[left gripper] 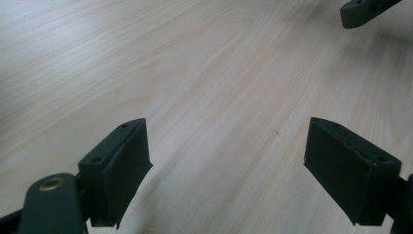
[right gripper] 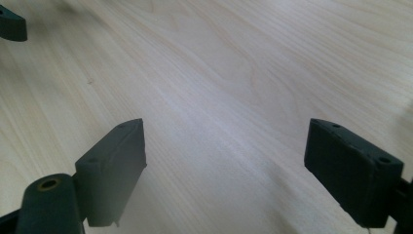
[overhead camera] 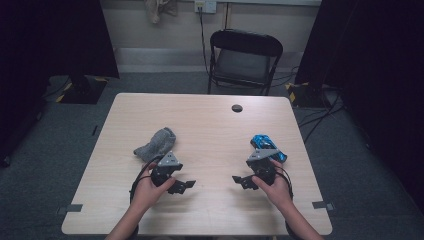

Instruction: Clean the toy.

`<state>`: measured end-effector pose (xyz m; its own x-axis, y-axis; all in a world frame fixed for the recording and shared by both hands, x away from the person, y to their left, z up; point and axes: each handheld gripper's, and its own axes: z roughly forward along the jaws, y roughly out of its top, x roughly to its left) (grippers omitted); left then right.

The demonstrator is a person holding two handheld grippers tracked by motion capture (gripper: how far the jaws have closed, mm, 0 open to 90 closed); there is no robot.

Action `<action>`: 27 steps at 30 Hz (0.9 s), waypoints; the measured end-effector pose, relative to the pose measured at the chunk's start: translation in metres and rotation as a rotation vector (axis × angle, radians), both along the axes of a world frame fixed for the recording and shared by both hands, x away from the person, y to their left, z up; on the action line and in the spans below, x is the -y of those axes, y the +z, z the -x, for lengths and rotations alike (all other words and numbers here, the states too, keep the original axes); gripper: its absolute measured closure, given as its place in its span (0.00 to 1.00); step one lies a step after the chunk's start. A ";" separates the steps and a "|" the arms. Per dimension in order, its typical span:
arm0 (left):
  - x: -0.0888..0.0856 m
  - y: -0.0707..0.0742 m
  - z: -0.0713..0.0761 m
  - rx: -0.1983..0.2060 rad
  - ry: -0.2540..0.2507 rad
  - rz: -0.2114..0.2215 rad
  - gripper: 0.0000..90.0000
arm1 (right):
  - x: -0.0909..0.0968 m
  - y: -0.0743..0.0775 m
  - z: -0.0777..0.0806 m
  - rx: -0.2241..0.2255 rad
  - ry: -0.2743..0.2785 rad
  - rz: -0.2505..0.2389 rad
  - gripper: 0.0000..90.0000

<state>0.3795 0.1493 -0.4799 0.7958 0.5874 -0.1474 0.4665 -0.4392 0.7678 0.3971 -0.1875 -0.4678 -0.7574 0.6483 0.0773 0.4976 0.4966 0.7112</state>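
Both hands rest on the bench, left claw and right claw spread wide, empty, near a grey sock and blue packet.

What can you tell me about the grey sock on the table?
The grey sock looks like soft knitted fabric, crumpled into a loose lump, not laid flat. It lies on the light wooden table, at its left side, just beyond the left gripper. I cannot tell if the gripper's body touches it; the open jaws point away from it.

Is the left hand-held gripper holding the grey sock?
No. The left hand-held gripper stands open over bare table, nothing between its jaws.
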 end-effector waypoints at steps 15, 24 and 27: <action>0.002 -0.009 0.013 -0.005 -0.037 -0.023 0.18 | 0.002 -0.007 0.014 -0.011 0.025 0.006 0.17; 0.005 -0.011 0.020 -0.009 -0.077 -0.032 0.18 | 0.004 -0.013 0.023 -0.025 0.040 0.006 0.17; 0.005 -0.012 0.022 -0.014 -0.081 -0.029 0.18 | 0.006 -0.014 0.026 -0.025 0.049 0.006 0.17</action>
<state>0.3578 0.1443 -0.4923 0.8387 0.5256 -0.1428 0.4391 -0.4976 0.7480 0.3713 -0.1931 -0.4819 -0.7859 0.6114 0.0927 0.4903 0.5248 0.6959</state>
